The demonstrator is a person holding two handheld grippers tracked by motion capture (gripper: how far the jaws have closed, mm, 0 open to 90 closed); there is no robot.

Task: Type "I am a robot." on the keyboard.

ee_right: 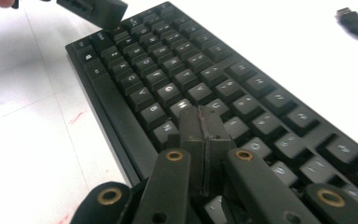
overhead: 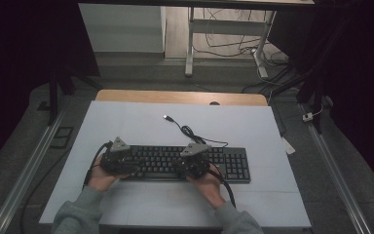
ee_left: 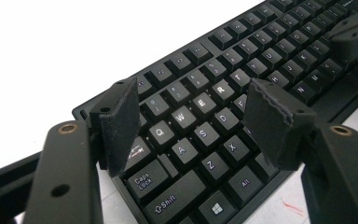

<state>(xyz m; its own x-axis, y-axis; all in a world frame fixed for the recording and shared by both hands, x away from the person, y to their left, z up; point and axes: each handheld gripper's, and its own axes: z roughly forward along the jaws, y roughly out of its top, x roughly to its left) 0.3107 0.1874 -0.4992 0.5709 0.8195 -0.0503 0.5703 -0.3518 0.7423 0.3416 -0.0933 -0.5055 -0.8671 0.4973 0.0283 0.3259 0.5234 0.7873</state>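
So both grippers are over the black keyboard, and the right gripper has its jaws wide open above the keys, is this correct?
Not quite. The right gripper has its jaws shut, pressed together above the keys of the keyboard, as the right gripper view shows. The left gripper is the one with its jaws wide open. Both are over the black keyboard.

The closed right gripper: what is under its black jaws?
Under the right gripper lies the black computer keyboard, its jaw tips over lettered keys near B and N. The keys directly beneath the pads are covered; contact cannot be told.
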